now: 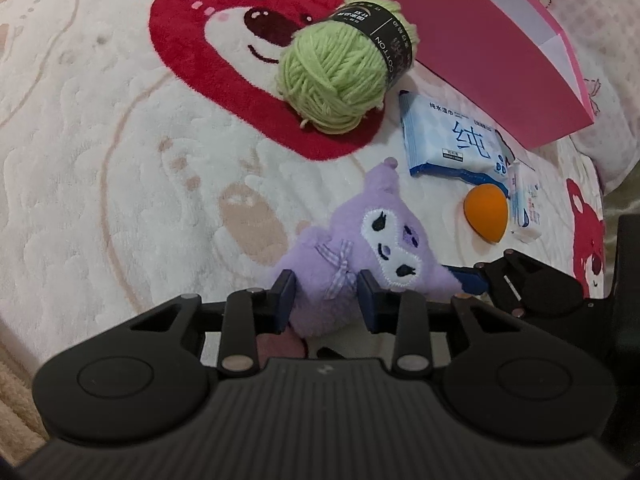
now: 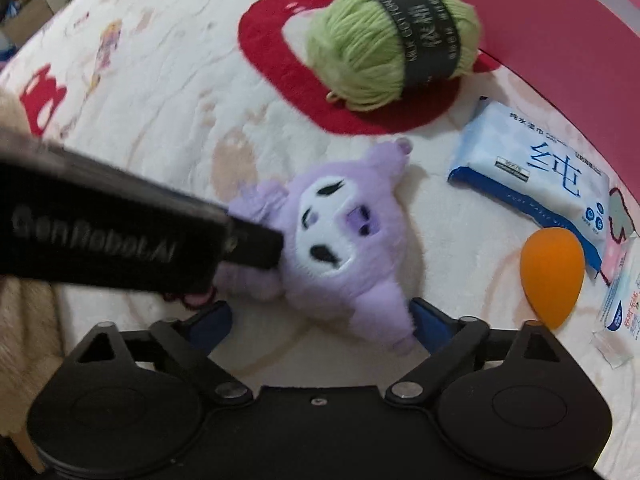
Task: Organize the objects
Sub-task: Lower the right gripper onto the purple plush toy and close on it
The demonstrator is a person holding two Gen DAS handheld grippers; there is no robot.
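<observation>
A purple plush toy [image 1: 384, 240] with a white face lies on the bear-print blanket [image 1: 120, 160]. My left gripper [image 1: 328, 296] is shut on its body, one blue pad pressing in on each side by the checked bow. In the right wrist view the plush toy [image 2: 340, 240] lies face up, with the left gripper [image 2: 256, 248] reaching in from the left at its body. My right gripper [image 2: 320, 320] stands open and wide just before the toy; its right finger [image 2: 430, 320] is beside the toy's lower ear.
A green yarn ball [image 1: 340, 76] with a black label lies beyond the toy. To the right are a blue wet-wipes pack [image 1: 452, 140], an orange egg-shaped sponge [image 1: 486, 212] and a small packet [image 1: 528, 208]. A pink box [image 1: 480, 40] stands at the back right.
</observation>
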